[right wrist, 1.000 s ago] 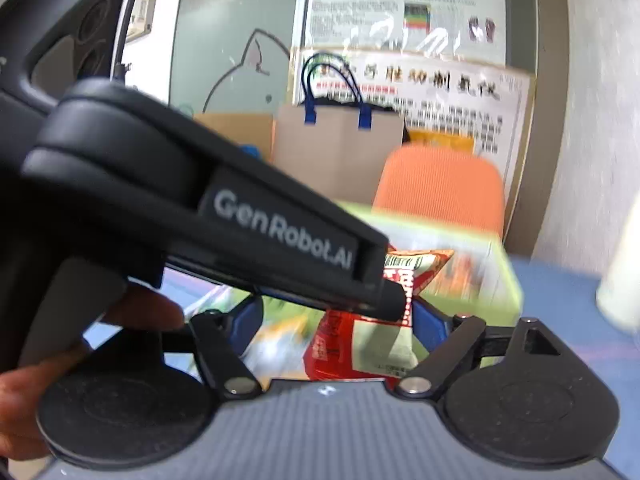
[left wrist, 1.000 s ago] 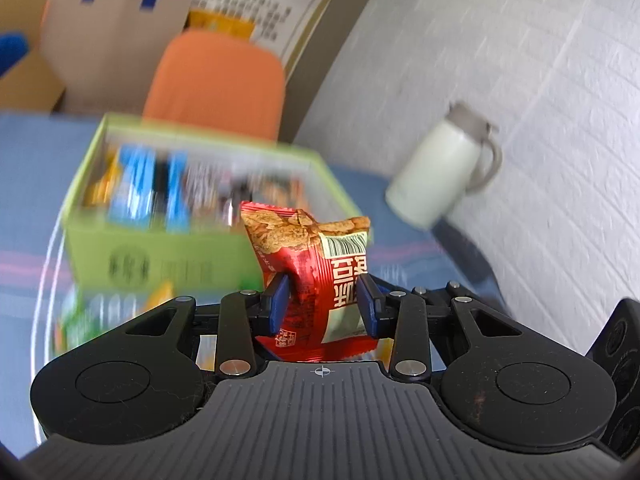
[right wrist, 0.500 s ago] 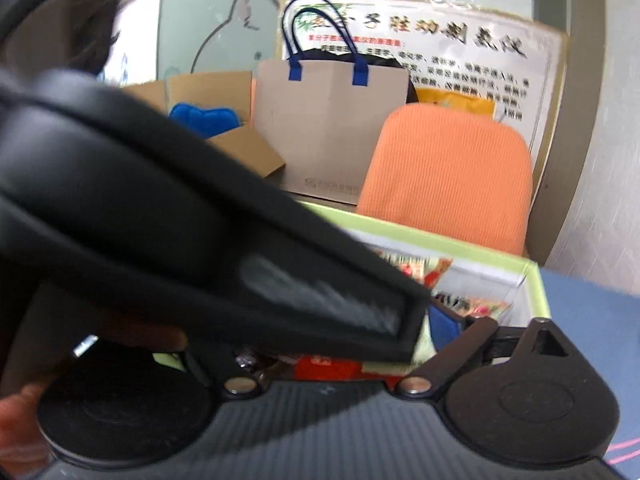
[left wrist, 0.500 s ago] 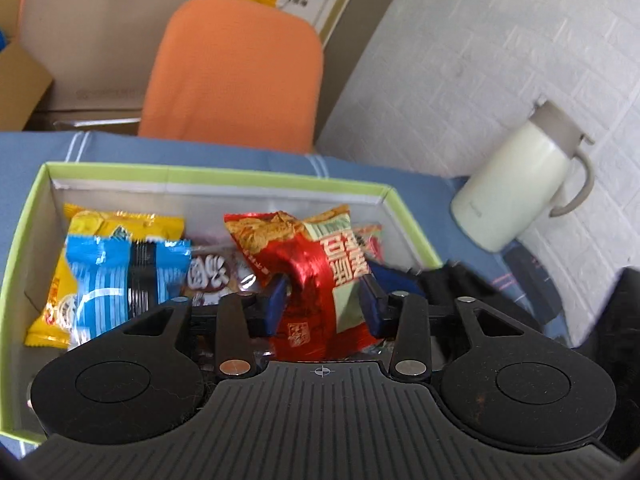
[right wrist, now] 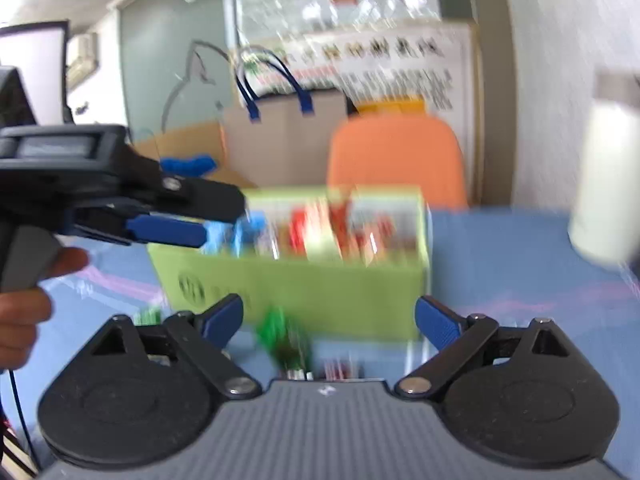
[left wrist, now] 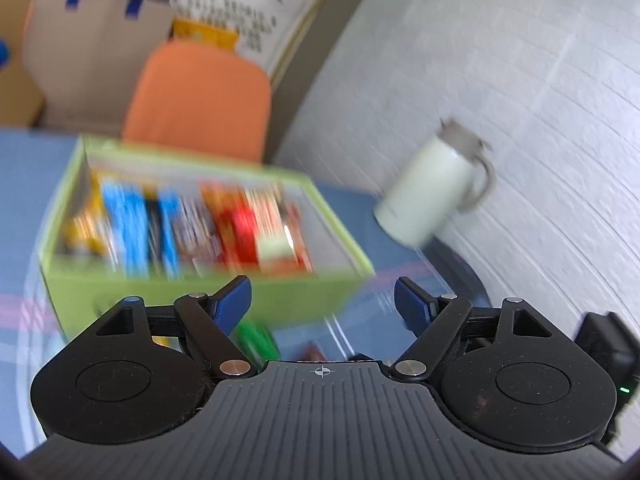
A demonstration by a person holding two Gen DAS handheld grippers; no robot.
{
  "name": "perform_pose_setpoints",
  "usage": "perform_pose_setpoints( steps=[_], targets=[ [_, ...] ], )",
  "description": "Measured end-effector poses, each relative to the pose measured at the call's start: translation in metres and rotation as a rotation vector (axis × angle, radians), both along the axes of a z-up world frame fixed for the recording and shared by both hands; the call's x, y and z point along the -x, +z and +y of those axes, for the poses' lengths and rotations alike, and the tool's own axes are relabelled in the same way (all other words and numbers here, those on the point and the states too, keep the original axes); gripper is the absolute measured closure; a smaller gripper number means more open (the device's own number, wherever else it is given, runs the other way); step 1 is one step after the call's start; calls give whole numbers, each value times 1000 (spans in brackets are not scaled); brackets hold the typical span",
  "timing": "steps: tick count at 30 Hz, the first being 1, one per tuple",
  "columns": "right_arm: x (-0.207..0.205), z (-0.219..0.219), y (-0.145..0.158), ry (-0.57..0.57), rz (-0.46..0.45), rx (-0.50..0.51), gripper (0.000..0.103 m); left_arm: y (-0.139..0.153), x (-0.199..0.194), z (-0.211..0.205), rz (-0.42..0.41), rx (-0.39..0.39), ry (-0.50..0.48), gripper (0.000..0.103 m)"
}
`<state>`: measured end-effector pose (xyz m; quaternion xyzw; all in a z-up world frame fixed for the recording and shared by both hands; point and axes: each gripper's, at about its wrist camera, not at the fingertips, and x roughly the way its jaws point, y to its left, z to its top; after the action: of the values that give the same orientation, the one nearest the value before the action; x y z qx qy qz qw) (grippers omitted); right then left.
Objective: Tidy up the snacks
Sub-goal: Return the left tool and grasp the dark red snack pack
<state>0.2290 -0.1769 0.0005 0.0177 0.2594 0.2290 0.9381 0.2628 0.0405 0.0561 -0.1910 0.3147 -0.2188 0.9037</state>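
Note:
A light green box stands on the blue tablecloth with several snack packs in it, blurred by motion. The red snack pack lies inside at the right. My left gripper is open and empty, in front of and above the box; it also shows in the right wrist view at the left. My right gripper is open and empty, in front of the box. A green pack lies on the cloth in front of the box.
A cream thermos jug stands to the right of the box near the white brick wall. An orange chair is behind the table, with a paper bag and cardboard boxes beyond.
Both grippers let go of red snack packs into the box, opened, and pulled back from it. The left one has moved out to the left of the right wrist view.

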Motion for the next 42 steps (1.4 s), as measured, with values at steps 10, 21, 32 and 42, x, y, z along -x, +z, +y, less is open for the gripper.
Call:
perform_pose_setpoints(
  steps=[10,21,32,42],
  targets=[
    [-5,30,-39,99,91,142,7,-69,-14,-33,290,70,-55,55],
    [22,58,-43,246,110,173,7,-78,0,-33,297,-49,-24,75],
    [85,81,-46,257,101,150,6,-75,76,-21,247,-141,23,68],
    [90,87,-54,214,87,115,1,-77,88,-13,251,-99,6,64]
  ],
)
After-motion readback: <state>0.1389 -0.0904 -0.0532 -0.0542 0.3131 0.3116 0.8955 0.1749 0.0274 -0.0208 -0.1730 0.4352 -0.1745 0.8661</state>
